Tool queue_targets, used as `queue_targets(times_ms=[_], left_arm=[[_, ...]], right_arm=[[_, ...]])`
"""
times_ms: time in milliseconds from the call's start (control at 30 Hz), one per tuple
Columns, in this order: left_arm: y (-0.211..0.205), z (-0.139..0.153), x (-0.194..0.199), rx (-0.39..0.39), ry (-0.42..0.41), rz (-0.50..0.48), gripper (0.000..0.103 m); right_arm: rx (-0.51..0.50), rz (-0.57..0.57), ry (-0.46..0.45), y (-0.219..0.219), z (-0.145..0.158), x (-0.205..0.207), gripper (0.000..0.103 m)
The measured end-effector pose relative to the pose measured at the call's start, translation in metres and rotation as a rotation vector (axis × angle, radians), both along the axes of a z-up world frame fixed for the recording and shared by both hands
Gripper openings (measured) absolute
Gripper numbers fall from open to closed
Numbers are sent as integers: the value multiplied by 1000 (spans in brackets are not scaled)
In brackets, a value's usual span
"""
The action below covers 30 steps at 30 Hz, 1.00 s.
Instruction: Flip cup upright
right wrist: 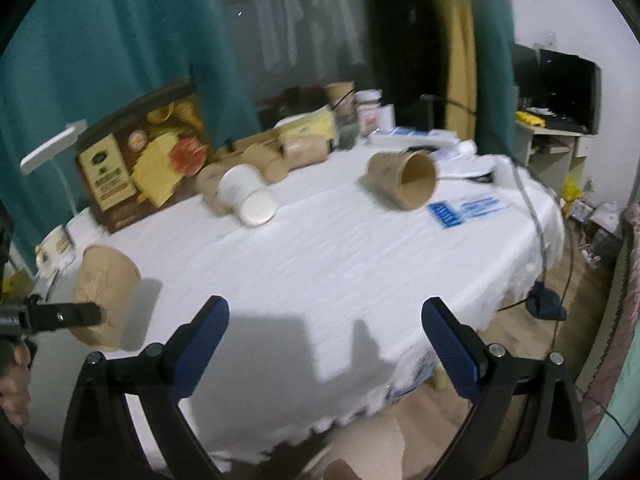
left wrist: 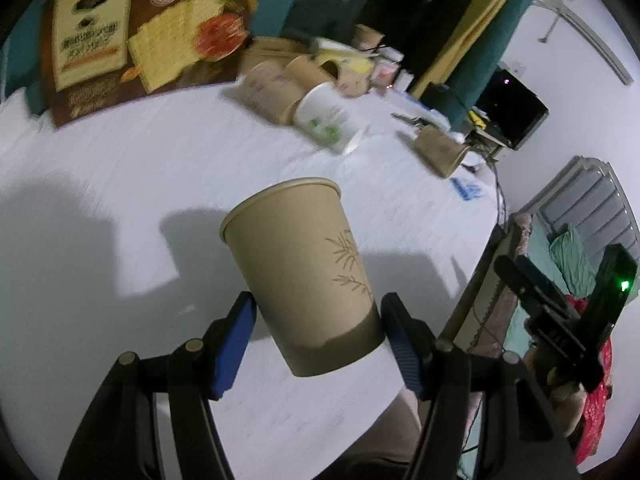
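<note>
A brown paper cup [left wrist: 304,260] with a bamboo print sits between the blue pads of my left gripper [left wrist: 318,304], which is shut on it near its base. Its rim points away from the camera. In the right wrist view the same cup [right wrist: 106,288] hangs at the table's left edge, wide end up and slightly tilted, with one left finger [right wrist: 68,316] on its lower part. My right gripper [right wrist: 325,306] stands open over the near edge of the white-clothed table [right wrist: 340,260], with nothing between its fingers. It also shows at the right [left wrist: 560,260].
Several cups lie on their sides at the back: a white one [right wrist: 248,196] [left wrist: 328,120], brown ones [left wrist: 272,92], and one apart at the right [right wrist: 404,180] [left wrist: 440,150]. A cracker box [right wrist: 140,160] leans behind. A blue-printed bag [right wrist: 464,208] and a cable lie right.
</note>
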State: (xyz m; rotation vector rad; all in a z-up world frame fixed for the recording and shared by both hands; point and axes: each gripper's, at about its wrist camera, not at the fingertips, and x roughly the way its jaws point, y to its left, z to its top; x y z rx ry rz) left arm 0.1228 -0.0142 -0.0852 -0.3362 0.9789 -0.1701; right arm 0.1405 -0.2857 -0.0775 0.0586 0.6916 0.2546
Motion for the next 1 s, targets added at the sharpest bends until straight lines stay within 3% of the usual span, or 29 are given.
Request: queue_targets(times_ms=[267,467,567,833,933,1000], left_arm=[[21,-23,-12,-114,44,4,65],[15,-32,-10,-135,63,-10,67],[15,-34,-10,-120,65,6,76],[21,-16,-25,-100,-20,11,83],[40,0,-45,-96,-111,78,83],[54,12,-64,-41,-184,144,83]], right_arm=[[-12,56,35,36,0,-14,96],[-18,61,74,37,0,-15,96],[-17,63,85,36,0,-16,96],[13,106,111,48,3,-4,96],[25,209,139,71,11,6,96],[28,317,177,94,17,13,96]])
